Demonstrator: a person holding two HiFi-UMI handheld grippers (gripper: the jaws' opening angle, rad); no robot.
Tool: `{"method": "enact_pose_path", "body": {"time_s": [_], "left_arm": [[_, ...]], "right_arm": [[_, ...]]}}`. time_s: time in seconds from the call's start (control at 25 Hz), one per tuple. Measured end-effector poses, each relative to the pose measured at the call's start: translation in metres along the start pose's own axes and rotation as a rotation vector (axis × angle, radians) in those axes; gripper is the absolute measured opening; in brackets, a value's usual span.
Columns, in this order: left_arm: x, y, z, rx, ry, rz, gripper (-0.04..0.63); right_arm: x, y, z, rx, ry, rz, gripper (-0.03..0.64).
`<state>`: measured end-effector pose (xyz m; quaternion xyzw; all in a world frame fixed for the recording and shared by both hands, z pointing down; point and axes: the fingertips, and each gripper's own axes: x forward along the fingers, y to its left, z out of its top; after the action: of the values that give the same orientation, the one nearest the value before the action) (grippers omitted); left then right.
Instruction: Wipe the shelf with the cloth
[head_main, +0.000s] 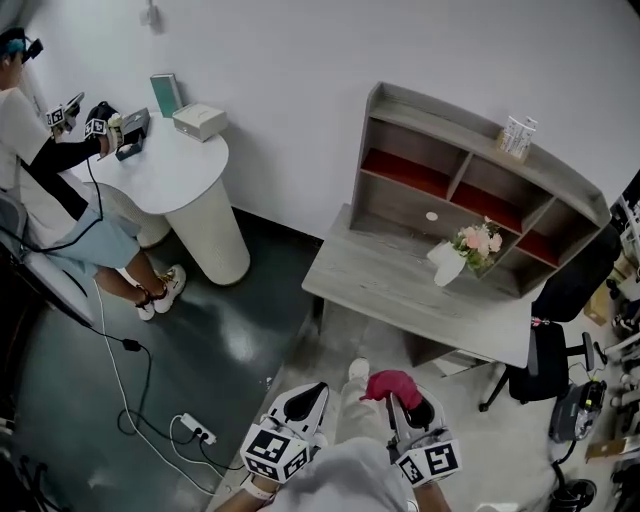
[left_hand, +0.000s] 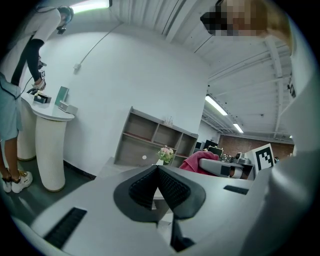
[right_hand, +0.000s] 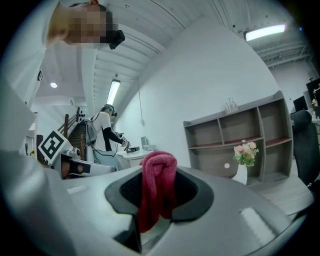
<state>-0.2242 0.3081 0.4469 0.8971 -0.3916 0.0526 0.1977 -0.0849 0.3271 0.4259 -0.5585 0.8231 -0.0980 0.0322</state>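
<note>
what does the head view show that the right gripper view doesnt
Only the head view: a white power strip on the dark floor. Only the right gripper view: the ceiling lights. Both: the pink cloth clamped in the right gripper, the grey shelf, the flower vase, and a person at a round white table.

A white wall (head_main: 300, 60) is backing a dark, shining floor (head_main: 200, 340) — a round white table (head_main: 170, 170) is standing left, a grey desk (head_main: 400, 285) right, strip lights (right_hand: 265, 31) glowing overhead
</note>
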Motion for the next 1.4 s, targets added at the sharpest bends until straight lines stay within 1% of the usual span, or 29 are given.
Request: {"method": "enact_pose_path", "body": {"time_s": [0.08, 0.2, 0.4, 0.52, 0.68, 0.76, 0.96, 1.08, 1.24, 1.32, 1.4], "left_arm": [[0.019, 0.01, 0.004, 0.001, 0.002, 0.014, 0.006], [0.053, 0.032, 0.016, 0.001, 0.017, 0.037, 0.006], [0.139, 0.041, 0.061, 0.064, 0.021, 0.01, 0.006], [0.19, 0.048, 0.084, 0.059, 0.024, 0.013, 0.006], [0.251, 0.06, 0.114, 0.057, 0.009, 0.043, 0.006], [0.275, 0.069, 0.126, 0.061, 0.001, 0.062, 0.006], [0.32, 0.088, 0.149, 0.059, -0.03, 0.121, 0.006], [0.332, 0.096, 0.159, 0.039, -0.046, 0.142, 0.006], [0.347, 0.107, 0.167, 0.05, -0.05, 0.158, 0.006], [0.355, 0.115, 0.171, 0.051, -0.052, 0.162, 0.006], [0.362, 0.124, 0.174, 0.044, -0.056, 0.168, 0.006]], "right_arm": [[0.018, -0.017, -0.002, 0.012, -0.002, 0.004, 0.123], [0.055, -0.042, 0.0, 0.059, -0.026, 0.005, 0.123], [0.12, -0.1, 0.025, 0.061, -0.053, 0.022, 0.123], [0.154, -0.14, 0.034, 0.081, -0.045, 0.033, 0.123], [0.201, -0.196, 0.051, 0.103, -0.049, 0.04, 0.123], [0.226, -0.216, 0.055, 0.104, -0.048, 0.052, 0.123], [0.279, -0.241, 0.061, 0.084, -0.038, 0.147, 0.123], [0.303, -0.251, 0.069, 0.1, -0.048, 0.173, 0.123], [0.33, -0.253, 0.087, 0.087, -0.084, 0.212, 0.123], [0.341, -0.253, 0.092, 0.094, -0.087, 0.219, 0.123], [0.352, -0.252, 0.096, 0.078, -0.079, 0.236, 0.123]]}}
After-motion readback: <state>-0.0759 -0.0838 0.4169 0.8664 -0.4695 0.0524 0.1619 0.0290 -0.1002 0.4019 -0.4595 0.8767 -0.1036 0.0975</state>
